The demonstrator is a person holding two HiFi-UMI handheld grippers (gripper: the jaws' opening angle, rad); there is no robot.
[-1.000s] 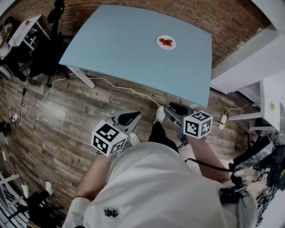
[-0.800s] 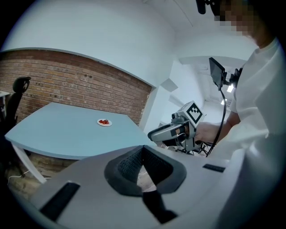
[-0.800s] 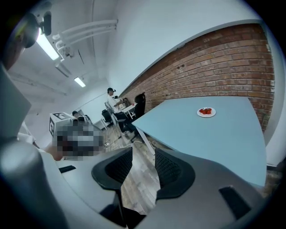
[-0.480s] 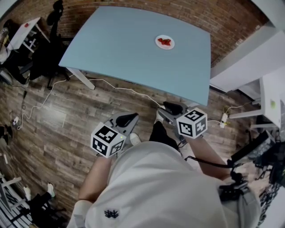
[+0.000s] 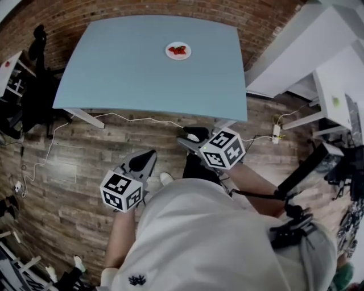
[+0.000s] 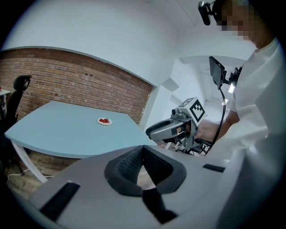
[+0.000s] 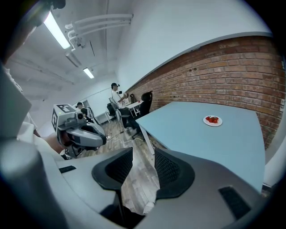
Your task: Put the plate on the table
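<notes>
A small white plate (image 5: 178, 50) with red fruit on it sits on the far half of the light blue table (image 5: 125, 74). It also shows as the plate (image 6: 104, 121) in the left gripper view and the plate (image 7: 212, 120) in the right gripper view. Both grippers hang over the wooden floor, well short of the table's near edge. My left gripper (image 5: 143, 161) has its pads together and holds nothing. My right gripper (image 5: 189, 136) stands open and empty, with floor showing between its pads (image 7: 172, 172). Each gripper sees the other: the right gripper (image 6: 172, 129) and the left gripper (image 7: 82, 134).
A black office chair (image 5: 35, 68) stands left of the table. White desks (image 5: 335, 85) are at the right. A white cable (image 5: 131, 119) runs over the floor under the table's near edge. A brick wall (image 5: 267, 17) lies behind the table. People (image 7: 117, 96) are far off.
The head view has swung right, so table and plate sit further left in frame. The left gripper dropped lower-left and the right gripper shifted left. Nothing was picked up.
</notes>
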